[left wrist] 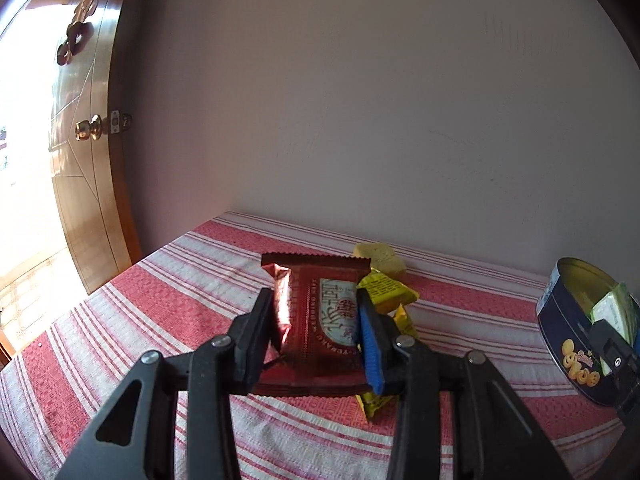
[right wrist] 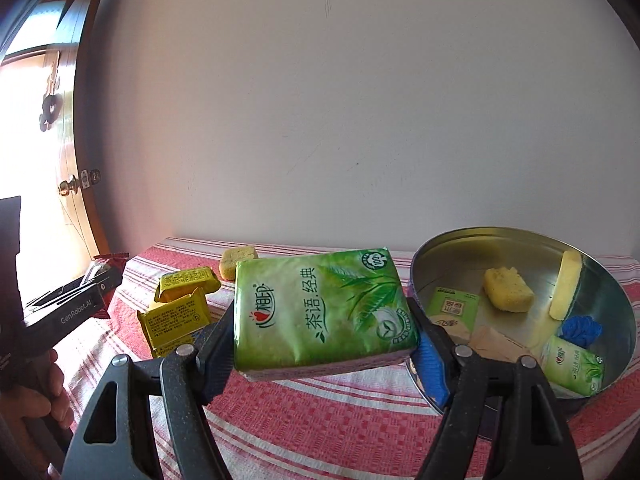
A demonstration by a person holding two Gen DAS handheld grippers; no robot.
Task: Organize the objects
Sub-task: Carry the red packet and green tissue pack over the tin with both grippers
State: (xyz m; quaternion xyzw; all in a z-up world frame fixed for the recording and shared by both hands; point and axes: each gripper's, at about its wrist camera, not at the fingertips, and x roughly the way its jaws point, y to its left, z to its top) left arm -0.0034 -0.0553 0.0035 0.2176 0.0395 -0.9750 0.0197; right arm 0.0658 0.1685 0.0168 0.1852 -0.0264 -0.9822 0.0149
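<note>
My left tongs [left wrist: 316, 320] are clamped on a dark red snack packet [left wrist: 320, 320], the pads pressing its two sides so that it hangs clear above the striped tabletop [left wrist: 160, 300]. Just behind and under it, near the tabletop's far edge by the wall, lie the yellow packets [left wrist: 390, 290] and a pale yellow sponge block [left wrist: 380, 258] — they rest on the cloth, touching one another. My right tongs [right wrist: 326, 332] are clamped on a green tissue pack [right wrist: 324, 312], held flat and lifted off the tabletop, just beside the rim of the round tin [right wrist: 520, 236] that stands toward the right edge. Inside the tin I see a yellow sponge piece [right wrist: 508, 290], a pale yellow strip [right wrist: 566, 284] leaning on the wall, a blue crumpled thing [right wrist: 580, 330], a smaller green tissue pack [right wrist: 572, 364], and a small green-labelled sachet [right wrist: 452, 304] beside some tan paper packets [right wrist: 492, 342]. From the right wrist view my left hand [right wrist: 36, 392] shows at the left edge — gripping its tool, with the red packet poking out ahead of it.
</note>
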